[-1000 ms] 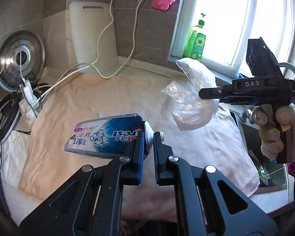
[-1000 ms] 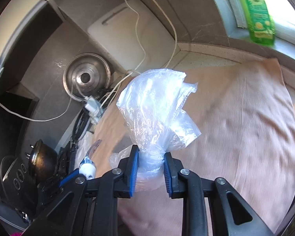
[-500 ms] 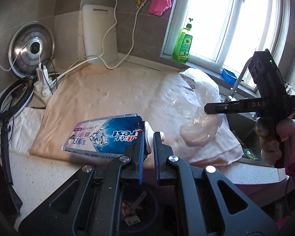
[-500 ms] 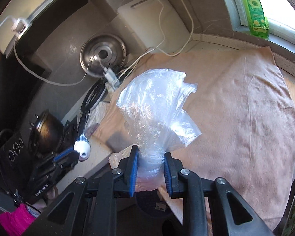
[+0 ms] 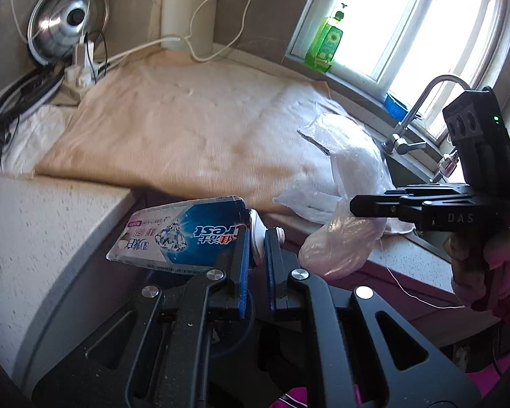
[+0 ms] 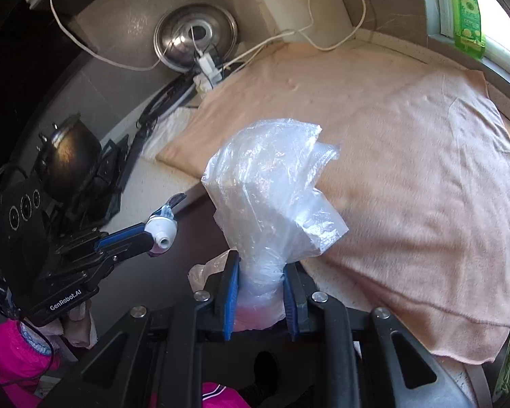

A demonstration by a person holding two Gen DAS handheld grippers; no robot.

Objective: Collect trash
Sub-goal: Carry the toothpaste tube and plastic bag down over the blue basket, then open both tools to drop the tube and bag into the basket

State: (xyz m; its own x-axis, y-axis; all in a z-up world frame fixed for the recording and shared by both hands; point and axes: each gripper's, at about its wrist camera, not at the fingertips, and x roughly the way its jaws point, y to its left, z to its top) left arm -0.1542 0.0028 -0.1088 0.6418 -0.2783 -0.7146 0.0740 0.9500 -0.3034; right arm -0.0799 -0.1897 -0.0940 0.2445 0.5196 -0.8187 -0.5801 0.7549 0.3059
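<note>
Two grippers are in view, each closed on one trash item.

Left gripper point(image 5: 256, 255): blue-padded fingers clamped on the neck end of a toothpaste tube point(image 5: 183, 238), just behind its white nozzle. Tube body sticks out to the left of the jaws, printed face toward the camera, flat end away from the fingers. Tube is in the air, off the front edge of the countertop point(image 5: 44, 224), w/ nothing under it but the dark space below the counter edge. In the right wrist view the same gripper appears at lower left w/ the nozzle pointing toward the camera.

Right gripper point(image 6: 260, 301): fingers pressed together on the gathered neck of a clear plastic bag point(image 6: 272, 197). Bag bulk stands up above the pads, crumpled; a small pinkish part hangs below them. In the left wrist view the bag is at right, just above the counter's front edge, near the sink side.

Fixed surroundings:
- Peach towel point(image 5: 187, 129) spread over most of the countertop; no trash visible on it.
- Metal lid point(image 5: 68, 30) leaning against the back wall, left corner.
- White cable point(image 5: 200, 51) across the rear of the towel.
- Green bottle point(image 5: 324, 44) on the window sill.
- Faucet point(image 5: 421, 102) at right, over the sink.

Person's hand point(image 5: 476, 258) grips the right unit's handle; pink sleeve point(image 6: 13, 350) behind the left unit.
</note>
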